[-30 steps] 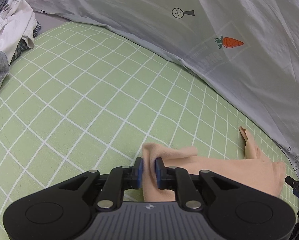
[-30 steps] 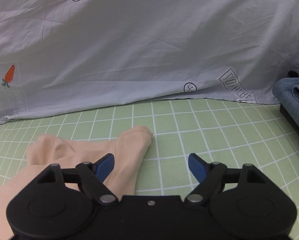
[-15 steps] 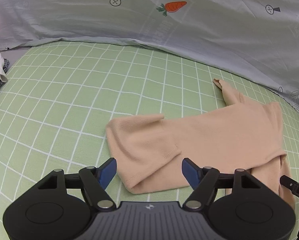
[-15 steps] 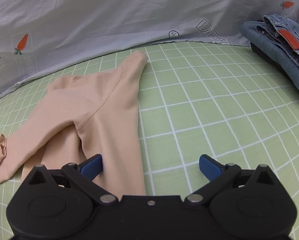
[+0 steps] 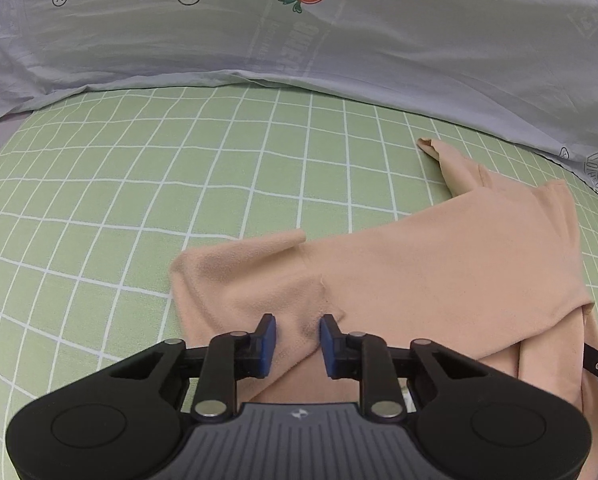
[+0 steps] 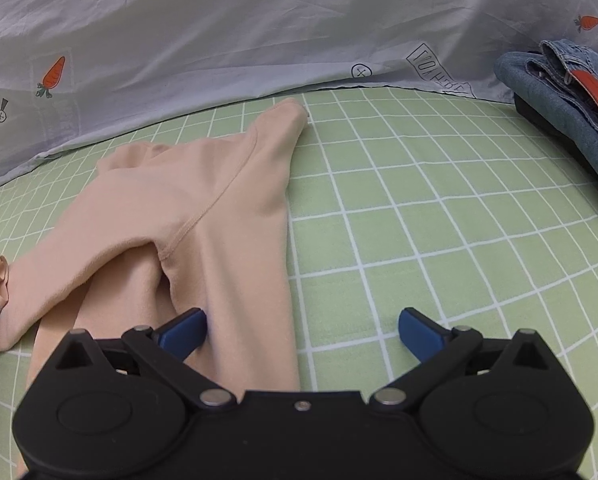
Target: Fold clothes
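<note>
- The peach top [image 5: 439, 280] lies partly folded on the green checked sheet [image 5: 179, 184], near the grey quilt [image 5: 339, 40].
- The left gripper [image 5: 295, 338] is narrowed around a ridge of the top's near hem; whether the pads truly pinch the cloth cannot be told.
- The right gripper [image 6: 303, 330] is spread wide, holding nothing, with 1 pad over the top's edge.
- Risk: a shallow bite may let the soft cloth slip when lifted, or catch only 1 layer and undo the fold.
- No containers show; folded jeans [image 6: 571, 92] sit well apart at the right.
</note>
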